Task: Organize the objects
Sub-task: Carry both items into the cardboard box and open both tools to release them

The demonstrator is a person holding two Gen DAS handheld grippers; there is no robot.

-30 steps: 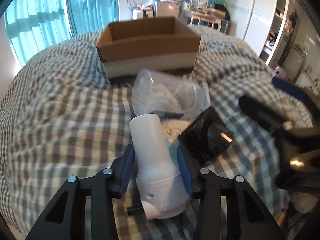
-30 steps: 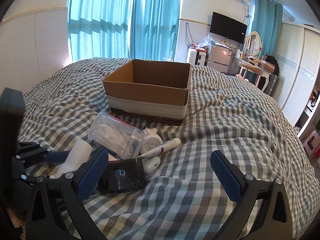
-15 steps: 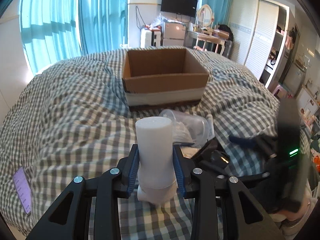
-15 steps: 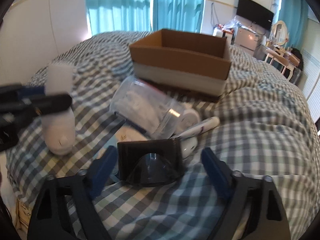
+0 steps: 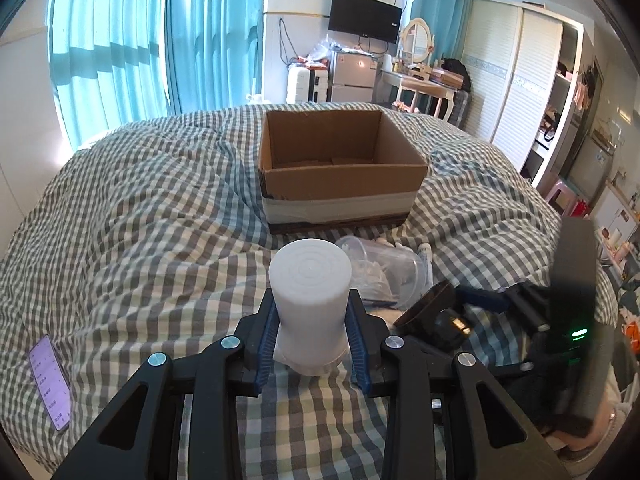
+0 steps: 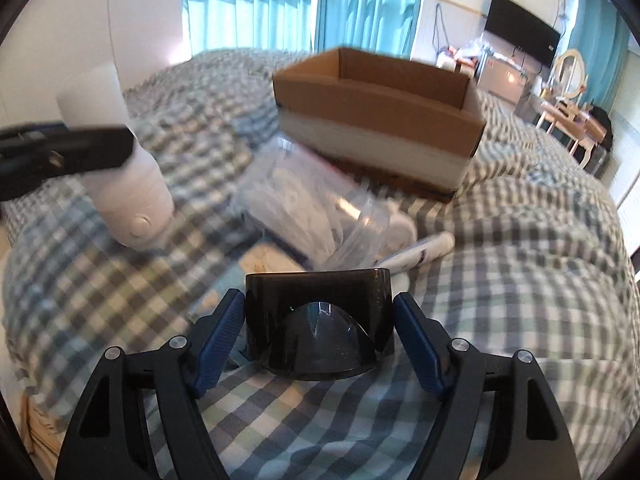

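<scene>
My left gripper [image 5: 312,320] is shut on a white plastic bottle [image 5: 310,280] and holds it upright above the checked bedcover; the right wrist view shows that bottle [image 6: 132,184] at the left. My right gripper [image 6: 318,312] points down at a glossy black case [image 6: 316,292] lying on the bed, with a blue pad against each of its sides. The left wrist view has the black case [image 5: 436,312] at the lower right. An open cardboard box [image 5: 340,184] stands further back on the bed, and its floor looks bare.
A clear lidded jar [image 6: 312,216] with white items lies on its side between the black case and the cardboard box [image 6: 376,92]. A white tube [image 6: 420,252] lies beside it. A phone [image 5: 50,384] rests near the bed's left edge. Furniture stands beyond the bed.
My left gripper has lifted the white bottle off the bed and tipped it upright. My right gripper has come down over the black case and its jaws have narrowed onto it.
</scene>
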